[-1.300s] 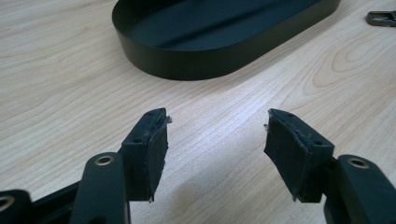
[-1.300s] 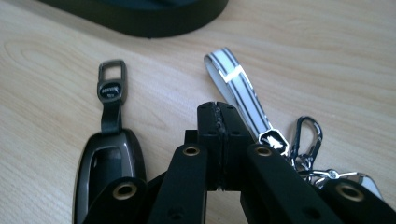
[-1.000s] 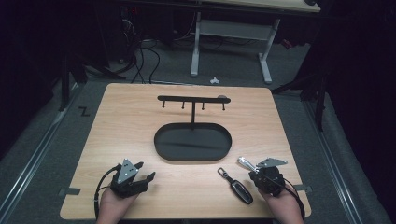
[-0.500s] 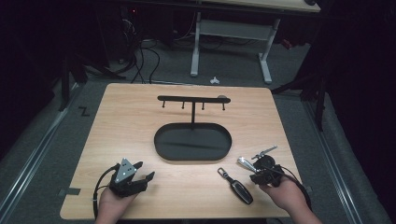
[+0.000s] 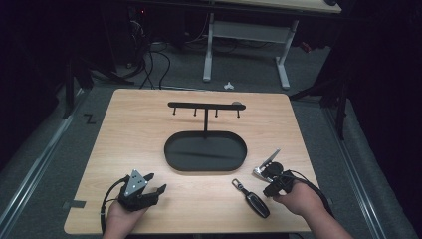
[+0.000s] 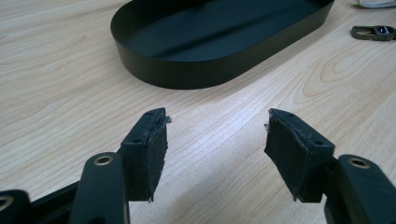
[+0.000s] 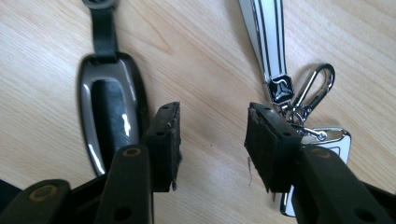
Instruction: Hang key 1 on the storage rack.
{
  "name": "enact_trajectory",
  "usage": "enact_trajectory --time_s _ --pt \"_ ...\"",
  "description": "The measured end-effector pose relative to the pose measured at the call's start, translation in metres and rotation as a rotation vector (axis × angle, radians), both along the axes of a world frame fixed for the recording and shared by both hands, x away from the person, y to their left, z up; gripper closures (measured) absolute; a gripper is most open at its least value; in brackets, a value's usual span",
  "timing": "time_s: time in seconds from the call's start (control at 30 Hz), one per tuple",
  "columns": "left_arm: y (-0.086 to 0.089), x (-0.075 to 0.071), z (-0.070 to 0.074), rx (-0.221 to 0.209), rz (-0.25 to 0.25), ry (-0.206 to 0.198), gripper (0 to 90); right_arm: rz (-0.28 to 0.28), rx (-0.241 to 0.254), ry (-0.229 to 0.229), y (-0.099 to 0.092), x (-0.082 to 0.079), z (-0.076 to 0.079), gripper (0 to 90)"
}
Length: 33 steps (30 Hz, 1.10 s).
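The right gripper [image 7: 212, 140] hangs low over the table [image 5: 149, 129] with its jaws apart, having just been opening, and nothing sits between the pads, only bare wood. The two things flank it: the black fob [image 7: 109, 112] just outside the left pad, the key bunch [image 7: 299, 107] tucked against the right one.

From above, the fob [image 5: 253, 199] lies flat near the front edge, right of centre, and the keys [image 5: 266, 167] lie just beyond it, near the tray [image 5: 171, 149].

The risk, as I read it: straddling neither, a closing jaw could nip the fob's edge and flick it away, or catch the carabiner and drag the whole bunch along. The fob's glossy shell looks slippery, so an edge pinch may well squirt out.

The fob is a long dark oval with a chrome rim and a short strap running off to a ring. The bunch has a white striped strap, a silver carabiner and a chrome-edged key.

The left gripper [image 5: 142, 191] rests near the front left, jaws parted, holding nothing.
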<state>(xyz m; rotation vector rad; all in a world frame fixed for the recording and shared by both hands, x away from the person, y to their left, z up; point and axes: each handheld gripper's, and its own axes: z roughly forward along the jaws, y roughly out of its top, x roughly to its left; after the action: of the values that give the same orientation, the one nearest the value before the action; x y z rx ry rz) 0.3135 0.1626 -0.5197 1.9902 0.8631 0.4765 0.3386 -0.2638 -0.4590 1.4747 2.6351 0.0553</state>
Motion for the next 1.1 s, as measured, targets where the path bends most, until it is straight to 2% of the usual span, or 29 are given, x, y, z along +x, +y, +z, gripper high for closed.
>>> enact_trajectory --time_s 0.13,0.37,0.5,0.63,0.67,0.7,0.73,0.83,0.87,1.03,1.1 --pt "0.000 0.001 0.000 -0.003 0.000 0.002 38.9 -0.015 0.026 0.001 0.007 0.002 0.004 49.3" --pt "0.000 0.001 0.000 -0.002 -0.001 -0.002 38.9 0.006 0.050 0.005 0.028 0.008 0.008 47.1" --pt "0.000 0.001 0.000 -0.001 -0.001 -0.005 38.9 0.030 0.063 0.026 0.041 0.011 0.004 48.0" --pt "0.001 0.001 0.000 -0.004 0.001 -0.006 38.9 0.053 0.056 0.040 0.053 0.011 -0.003 49.2" --pt "0.001 0.001 0.001 -0.003 0.002 -0.006 39.0 0.084 0.055 0.037 0.054 0.012 -0.004 49.9" --pt "0.001 0.001 0.000 -0.003 0.002 -0.006 38.9 0.061 0.056 0.047 0.058 0.011 -0.005 50.2" --pt "0.001 0.001 0.001 -0.002 0.002 -0.005 38.9 0.091 0.055 0.045 0.059 0.013 -0.007 50.2" --pt "0.001 0.000 0.001 0.000 0.001 -0.007 38.9 0.066 0.051 0.065 0.064 0.014 -0.010 49.7" --pt "0.001 0.000 0.001 0.000 0.001 -0.007 38.9 0.108 0.051 0.051 0.063 0.016 -0.012 48.8" --pt "0.002 0.001 0.000 0.001 0.001 -0.010 38.8 0.079 0.050 0.070 0.066 0.018 -0.018 44.4" --pt "0.001 0.001 0.000 0.003 0.001 -0.009 38.7 0.089 0.039 0.071 0.066 0.019 -0.020 44.5"
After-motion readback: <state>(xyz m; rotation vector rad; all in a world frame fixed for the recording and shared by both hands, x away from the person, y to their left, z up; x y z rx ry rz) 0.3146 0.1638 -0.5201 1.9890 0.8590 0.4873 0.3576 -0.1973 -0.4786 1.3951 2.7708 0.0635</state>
